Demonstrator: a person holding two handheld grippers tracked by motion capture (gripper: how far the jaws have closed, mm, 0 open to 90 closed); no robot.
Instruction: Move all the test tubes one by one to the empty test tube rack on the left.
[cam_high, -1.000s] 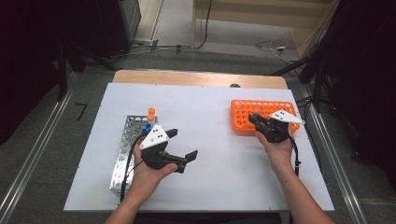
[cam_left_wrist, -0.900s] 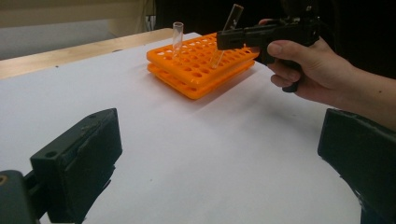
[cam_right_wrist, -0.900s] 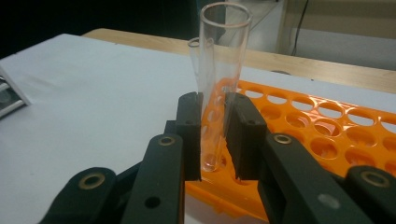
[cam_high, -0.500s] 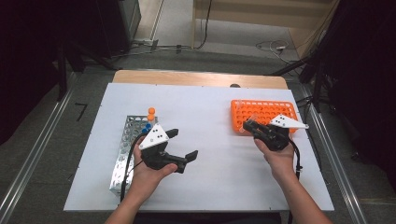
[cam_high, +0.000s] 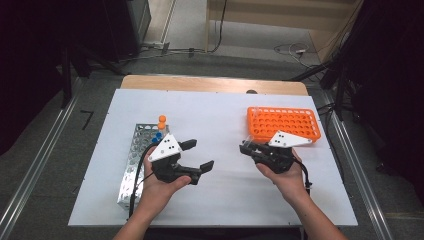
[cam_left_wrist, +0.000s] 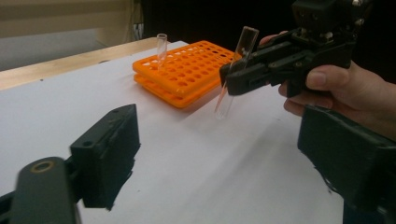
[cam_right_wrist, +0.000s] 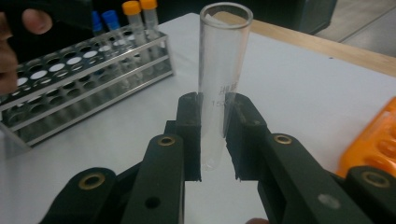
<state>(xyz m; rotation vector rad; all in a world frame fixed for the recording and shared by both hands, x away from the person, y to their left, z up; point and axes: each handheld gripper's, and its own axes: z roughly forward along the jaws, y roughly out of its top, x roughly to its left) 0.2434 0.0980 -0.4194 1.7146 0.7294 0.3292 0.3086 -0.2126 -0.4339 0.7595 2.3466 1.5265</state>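
Right gripper (cam_right_wrist: 212, 154) clamped on a clear glass tube (cam_right_wrist: 222, 79) — held upright above the white table (cam_high: 225, 125), between both racks; left gripper (cam_high: 192, 156) empty, its jaws apart though lately narrowing.

Clear glass test tube (cam_right_wrist: 219, 79), uncapped and empty, open mouth up, tilted slightly, clamped at mid-length between 2 black pads, raised off the white table, near the orange rack (cam_high: 285, 124) with 1 more clear tube (cam_left_wrist: 161, 45) upright inside.

White table (cam_high: 225, 115) on grey floor (cam_high: 40, 165), dark surroundings.
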